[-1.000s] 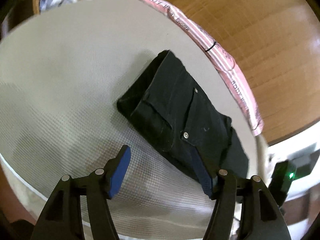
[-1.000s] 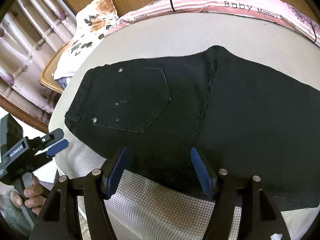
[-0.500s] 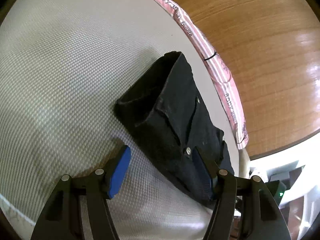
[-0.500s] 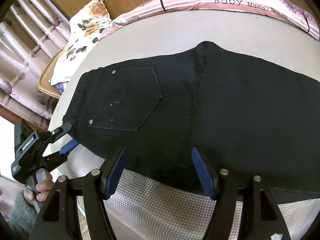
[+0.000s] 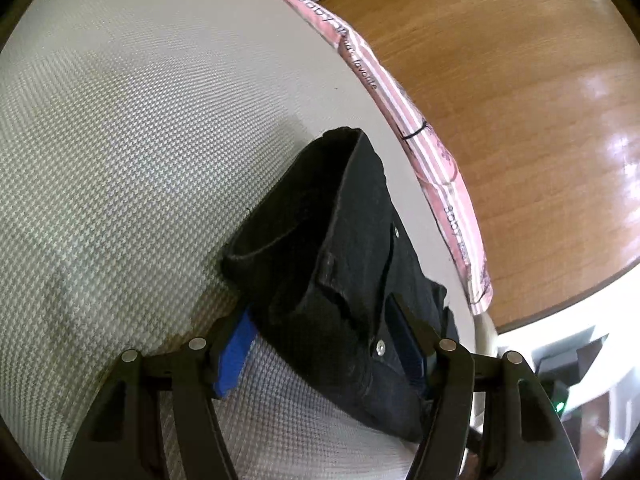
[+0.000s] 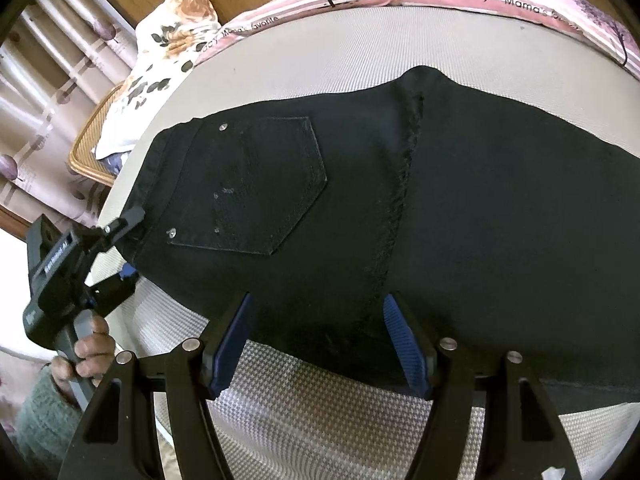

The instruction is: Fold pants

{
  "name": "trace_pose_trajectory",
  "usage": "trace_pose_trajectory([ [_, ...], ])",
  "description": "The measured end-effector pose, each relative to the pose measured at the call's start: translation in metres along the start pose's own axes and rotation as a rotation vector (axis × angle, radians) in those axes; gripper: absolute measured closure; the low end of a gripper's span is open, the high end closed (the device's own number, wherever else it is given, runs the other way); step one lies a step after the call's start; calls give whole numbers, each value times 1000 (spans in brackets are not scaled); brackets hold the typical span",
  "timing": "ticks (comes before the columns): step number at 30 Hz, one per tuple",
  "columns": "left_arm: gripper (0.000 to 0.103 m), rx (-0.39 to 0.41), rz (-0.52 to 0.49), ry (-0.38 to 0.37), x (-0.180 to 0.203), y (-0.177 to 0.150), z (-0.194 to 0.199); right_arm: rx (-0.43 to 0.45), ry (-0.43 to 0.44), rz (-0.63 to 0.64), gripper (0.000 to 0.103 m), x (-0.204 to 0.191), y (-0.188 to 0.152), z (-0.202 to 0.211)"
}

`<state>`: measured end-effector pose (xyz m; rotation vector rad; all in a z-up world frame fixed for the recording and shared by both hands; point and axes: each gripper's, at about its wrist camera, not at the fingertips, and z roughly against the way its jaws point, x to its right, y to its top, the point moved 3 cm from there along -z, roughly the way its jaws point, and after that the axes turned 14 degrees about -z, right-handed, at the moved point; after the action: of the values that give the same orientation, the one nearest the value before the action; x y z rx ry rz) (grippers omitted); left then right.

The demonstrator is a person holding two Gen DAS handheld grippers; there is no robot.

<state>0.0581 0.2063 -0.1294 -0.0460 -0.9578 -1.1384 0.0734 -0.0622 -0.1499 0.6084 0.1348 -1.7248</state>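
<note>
Here the pale woven mattress (image 6: 320, 420) carries the black pants (image 6: 400, 200), spread flat with the back pocket (image 6: 260, 188) up. The right gripper (image 6: 320, 344) gapes wide over their near edge, gripping nothing. The left gripper (image 5: 324, 344), also spread, straddles the waistband corner without pinching it.

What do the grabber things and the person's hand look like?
Each gripper is black with two forked arms, silver rivets and ribbed blue pads. The left gripper has a boxy black body with white lettering and a grey handle. The bare hand wears a fuzzy grey-green sleeve.
</note>
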Motion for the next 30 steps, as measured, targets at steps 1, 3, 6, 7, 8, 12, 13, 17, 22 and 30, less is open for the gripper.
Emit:
trace_pose_trajectory([
  [1, 39, 1, 19, -8, -2, 0, 1, -2, -2, 0, 38, 0, 0, -1],
  [3, 57, 3, 41, 8, -7, -2, 4, -1, -4, 1, 38, 0, 0, -1],
  [6, 66, 14, 30, 14, -10, -6, 7, -1, -6, -6, 38, 2, 2, -1],
  [7, 66, 19, 15, 18, -8, -7, 8, -2, -8, -10, 38, 3, 2, -1],
  [8, 66, 22, -1, 22, -6, -7, 9, -4, -8, -12, 38, 4, 2, -1],
  [12, 66, 10, -2, 13, -5, -7, 7, -6, -9, -8, 38, 5, 4, -2],
  [13, 65, -1, 6, 18, -6, -8, 6, -7, -9, -8, 38, 6, 4, -2],
  [17, 61, -10, -4, 25, -5, -7, 7, -8, -14, -3, 38, 5, 5, -3],
  [22, 48, -4, -23, 19, 2, -1, 0, -7, -8, -5, 38, 4, 5, -5],
  [30, 31, 29, -151, 115, 22, 9, -15, -6, -1, 7, 36, 3, 7, -6],
])
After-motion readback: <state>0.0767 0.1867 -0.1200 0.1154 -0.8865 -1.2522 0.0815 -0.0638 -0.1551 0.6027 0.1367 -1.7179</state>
